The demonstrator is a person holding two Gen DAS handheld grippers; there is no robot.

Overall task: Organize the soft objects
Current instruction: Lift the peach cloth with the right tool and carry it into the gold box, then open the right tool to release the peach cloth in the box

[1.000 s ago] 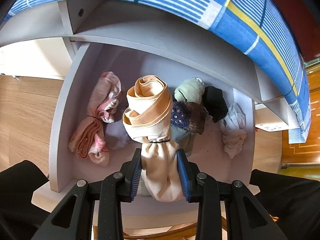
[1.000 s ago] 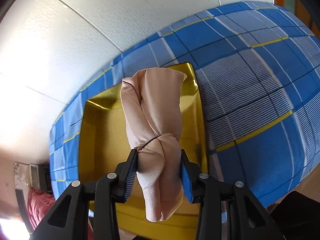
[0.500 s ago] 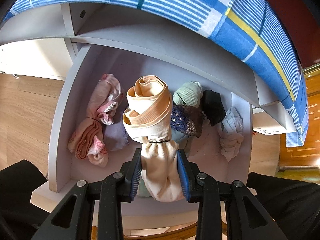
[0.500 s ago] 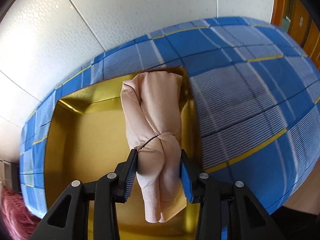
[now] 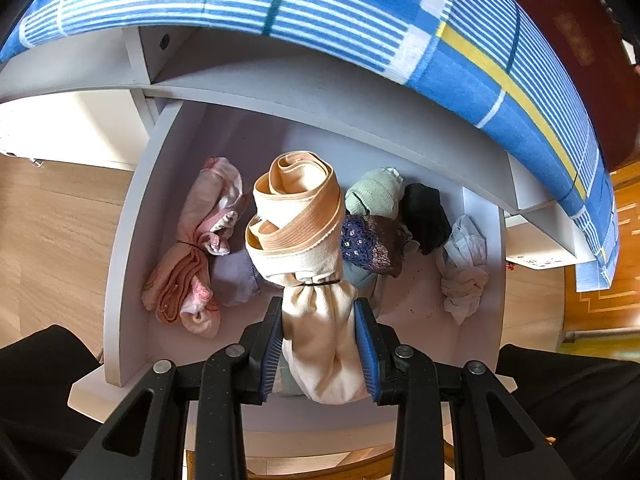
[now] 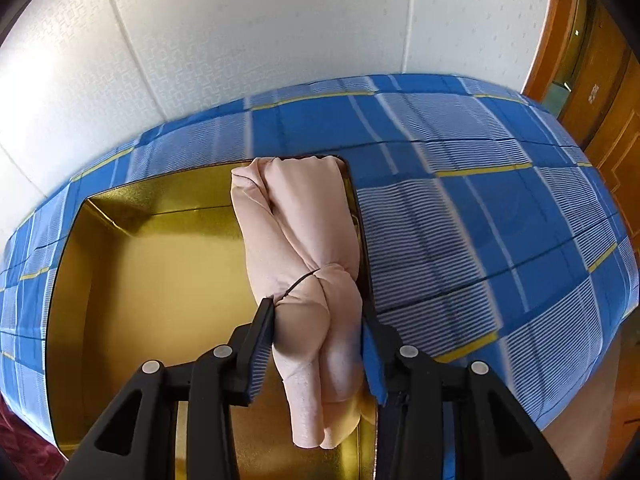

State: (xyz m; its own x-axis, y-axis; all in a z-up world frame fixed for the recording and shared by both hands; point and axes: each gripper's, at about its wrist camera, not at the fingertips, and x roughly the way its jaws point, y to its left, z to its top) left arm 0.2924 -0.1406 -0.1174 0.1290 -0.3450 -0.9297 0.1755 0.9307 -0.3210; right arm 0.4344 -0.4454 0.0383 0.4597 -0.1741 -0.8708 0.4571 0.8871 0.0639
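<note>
Cream rolled bundle (image 5: 304, 240), tied mid-length with a thin dark band, is pinched at its lower half by the left tool (image 5: 318, 344); jaws narrow, pads pressing the cloth on both sides. It hangs over an open grey drawer (image 5: 124, 240). In the drawer: pink bundle (image 5: 192, 248) at 9 o'clock of the held roll, close to the left wall; lilac piece (image 5: 234, 276) just beside it; mint roll (image 5: 376, 196), dark patterned piece (image 5: 372, 244) and black roll (image 5: 426, 216) at 2–3 o'clock, touching each other; white crumpled cloth (image 5: 464, 272) near the right wall. Bare drawer floor shows at 4 o'clock, between the patterned piece and the white cloth. Blue plaid bed cover (image 5: 360, 20) overhangs the top edge.

Peach tied bundle (image 6: 300, 248) sits between the pads of the right tool (image 6: 320, 344), whose jaws have just been opening slightly; the cloth still fills the gap. It is over the right edge of a gold tray (image 6: 160, 280) on the bed; tray floor is bare from 8 to 11 o'clock.
</note>
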